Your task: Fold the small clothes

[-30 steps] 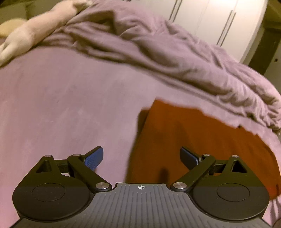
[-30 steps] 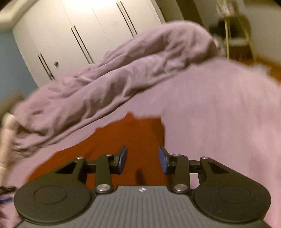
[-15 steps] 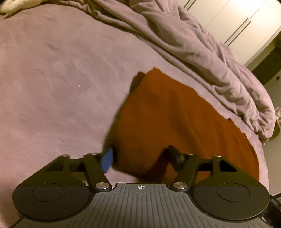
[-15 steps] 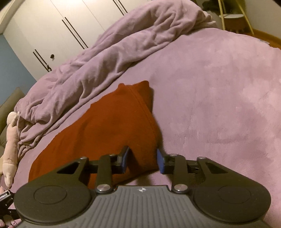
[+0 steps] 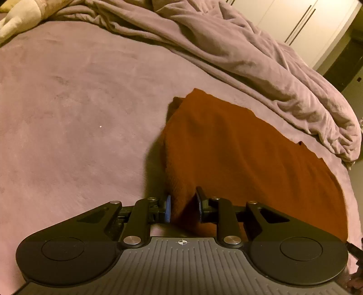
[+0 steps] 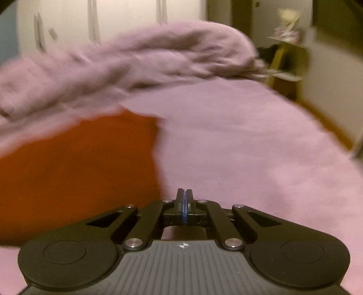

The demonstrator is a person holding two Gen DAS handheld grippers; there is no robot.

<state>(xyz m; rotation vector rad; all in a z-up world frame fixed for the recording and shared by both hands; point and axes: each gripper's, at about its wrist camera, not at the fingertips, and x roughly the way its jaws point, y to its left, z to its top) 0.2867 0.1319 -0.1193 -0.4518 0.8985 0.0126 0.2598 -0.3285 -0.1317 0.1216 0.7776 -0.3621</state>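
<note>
The left tool grips the near corner of a rust-orange garment, a bunched fold of knit cloth pinched between its 2 blue-padded fingers. The garment lies spread on a mauve bed, its far corner turned up and casting a shadow along its left edge. Beyond it a rumpled lilac duvet is heaped across the far side of the bed, touching the garment's far edge. A pale soft toy rests at the bed's far left, and white wardrobe doors stand behind. The right tool, seen in a blurred frame, is closed on nothing, its pads pressed together over bare bed just right of the garment's edge. A yellow side table stands past the bed's right end.
</note>
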